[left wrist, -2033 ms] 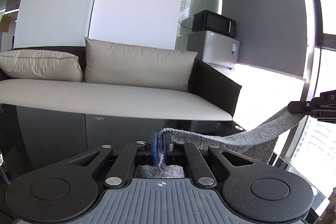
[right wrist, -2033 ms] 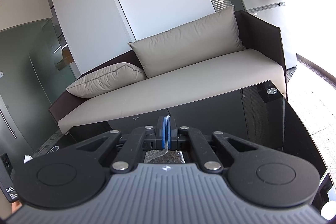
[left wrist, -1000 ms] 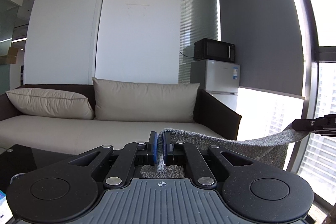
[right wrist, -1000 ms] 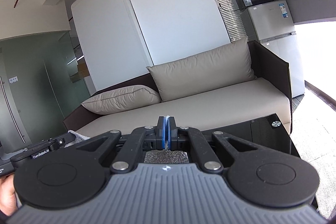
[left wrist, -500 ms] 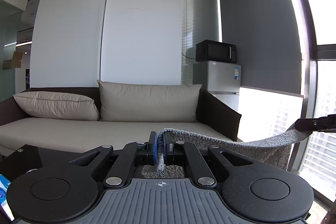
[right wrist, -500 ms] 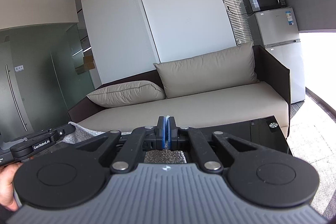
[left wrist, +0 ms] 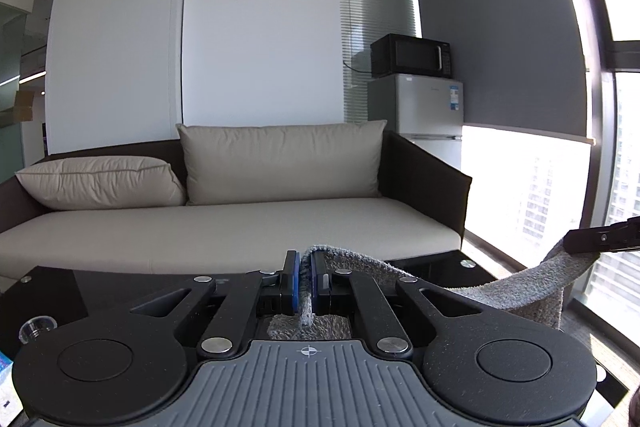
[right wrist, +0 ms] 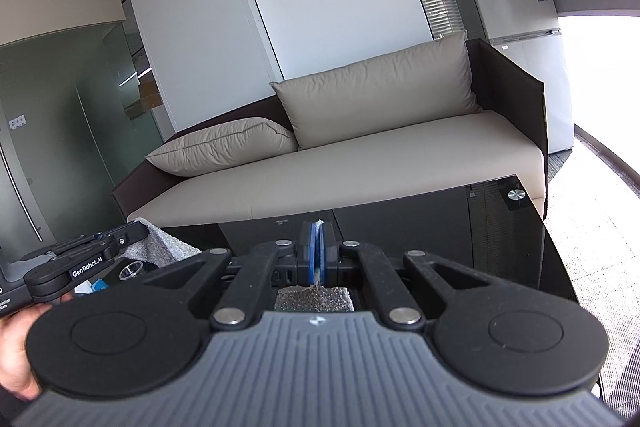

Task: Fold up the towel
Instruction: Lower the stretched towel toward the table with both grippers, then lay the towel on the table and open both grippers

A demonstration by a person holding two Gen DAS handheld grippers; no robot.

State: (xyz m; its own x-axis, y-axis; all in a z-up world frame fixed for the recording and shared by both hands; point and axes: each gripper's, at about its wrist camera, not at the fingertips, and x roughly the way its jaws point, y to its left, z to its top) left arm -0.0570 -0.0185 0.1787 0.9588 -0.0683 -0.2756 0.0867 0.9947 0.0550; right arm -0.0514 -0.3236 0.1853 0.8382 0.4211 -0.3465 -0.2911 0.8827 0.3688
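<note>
Office lounge vibes: beige sofa (left wrist: 248, 227) with two cushions against a white wall, a microwave (left wrist: 412, 55) sitting on a small fridge (left wrist: 416, 107) in the corner, big bright window on one side. Closer in there's a glossy black glass table (right wrist: 508, 239).

Grey towel (left wrist: 516, 287) is fuzzy terry, held up in the air above the table and sagging in a curve between the two claws. Left gripper (left wrist: 305, 283) is clamped tight on one corner, a thin edge of cloth pinched between its blue pads, more of it bunched below. Right gripper (right wrist: 318, 259) is squeezed closed on another corner the same way, a frayed bit poking up between the pads.

Only container I can spot is a small clear cup (right wrist: 130, 271) on the table by the left claw; can't tell what's in it.
</note>
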